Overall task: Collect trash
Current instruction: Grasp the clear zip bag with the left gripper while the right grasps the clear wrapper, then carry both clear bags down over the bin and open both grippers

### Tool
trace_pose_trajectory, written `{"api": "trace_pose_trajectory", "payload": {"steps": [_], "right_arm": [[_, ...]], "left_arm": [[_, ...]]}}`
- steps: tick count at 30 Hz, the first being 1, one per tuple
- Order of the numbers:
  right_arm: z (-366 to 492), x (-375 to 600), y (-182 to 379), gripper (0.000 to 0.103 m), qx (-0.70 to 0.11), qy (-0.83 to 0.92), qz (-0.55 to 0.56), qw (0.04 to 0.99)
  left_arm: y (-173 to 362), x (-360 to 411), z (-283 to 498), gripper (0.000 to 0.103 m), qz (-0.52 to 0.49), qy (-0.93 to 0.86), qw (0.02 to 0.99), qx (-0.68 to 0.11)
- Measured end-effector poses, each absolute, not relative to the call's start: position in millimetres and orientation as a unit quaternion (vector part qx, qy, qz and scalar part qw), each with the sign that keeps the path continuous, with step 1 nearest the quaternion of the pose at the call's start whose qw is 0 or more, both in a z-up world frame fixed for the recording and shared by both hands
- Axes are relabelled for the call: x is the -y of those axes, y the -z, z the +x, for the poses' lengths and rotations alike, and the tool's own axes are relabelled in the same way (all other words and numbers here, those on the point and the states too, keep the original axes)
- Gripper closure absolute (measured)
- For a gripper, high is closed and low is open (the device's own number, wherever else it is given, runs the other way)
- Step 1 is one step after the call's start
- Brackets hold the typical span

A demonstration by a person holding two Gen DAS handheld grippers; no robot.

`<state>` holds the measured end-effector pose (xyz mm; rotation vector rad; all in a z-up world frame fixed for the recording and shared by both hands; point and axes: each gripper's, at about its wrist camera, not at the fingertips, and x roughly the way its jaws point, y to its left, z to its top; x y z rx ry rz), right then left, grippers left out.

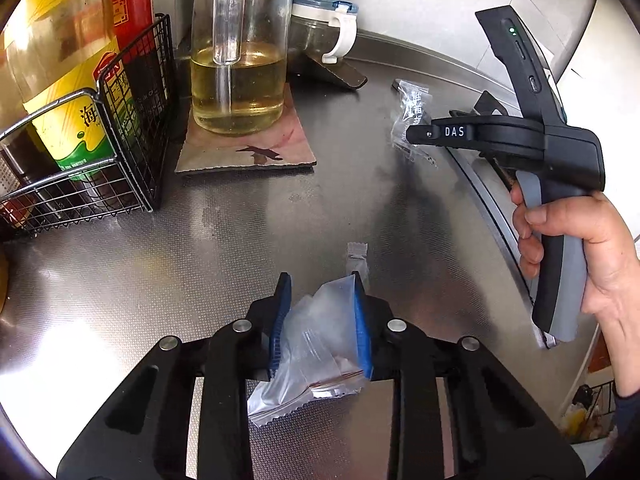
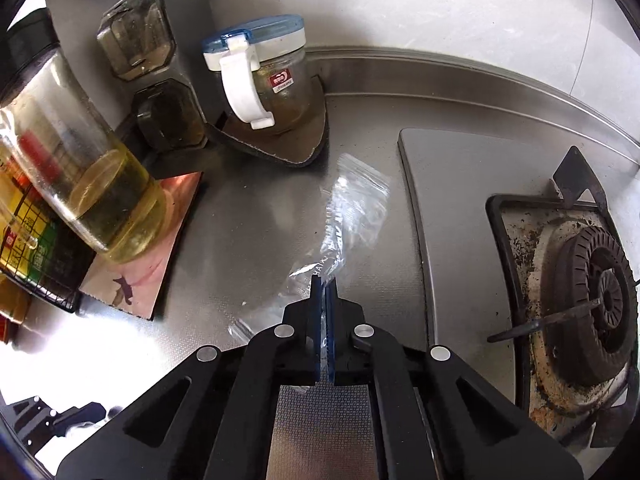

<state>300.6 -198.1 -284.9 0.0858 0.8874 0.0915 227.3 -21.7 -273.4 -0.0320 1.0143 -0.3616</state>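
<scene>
You have both pieces of trash pinched off the steel countertop (image 1: 224,240), ready to lift: your left gripper (image 1: 320,320) clamps a crumpled clear wrapper (image 1: 316,344) near its front edge, your right gripper (image 2: 325,320) squeezes a printed plastic wrapper (image 2: 348,216) beside the stove (image 2: 448,200).

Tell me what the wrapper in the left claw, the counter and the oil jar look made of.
Wrapper: thin clear plastic film, crinkled and see-through. Counter: likely stainless steel, fine embossed texture, bright glare. Oil jar: clear, glossy, glass or hard plastic; yellow liquid shows through.
</scene>
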Motion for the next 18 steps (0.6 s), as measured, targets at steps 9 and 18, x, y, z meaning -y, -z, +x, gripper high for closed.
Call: {"api": "trace_pose_trajectory", "payload": {"steps": [9, 18], "right_arm": [[248, 189, 246, 0.1, -0.403, -0.063, 0.031, 0.912], [129, 192, 200, 0.1, -0.37, -0.108, 0.04, 0.922]], "left_arm": [[235, 13, 180, 0.084, -0.028, 0.159, 0.877, -0.453], [182, 6, 85, 0.084, -0.029, 0.138, 0.898, -0.417]]}}
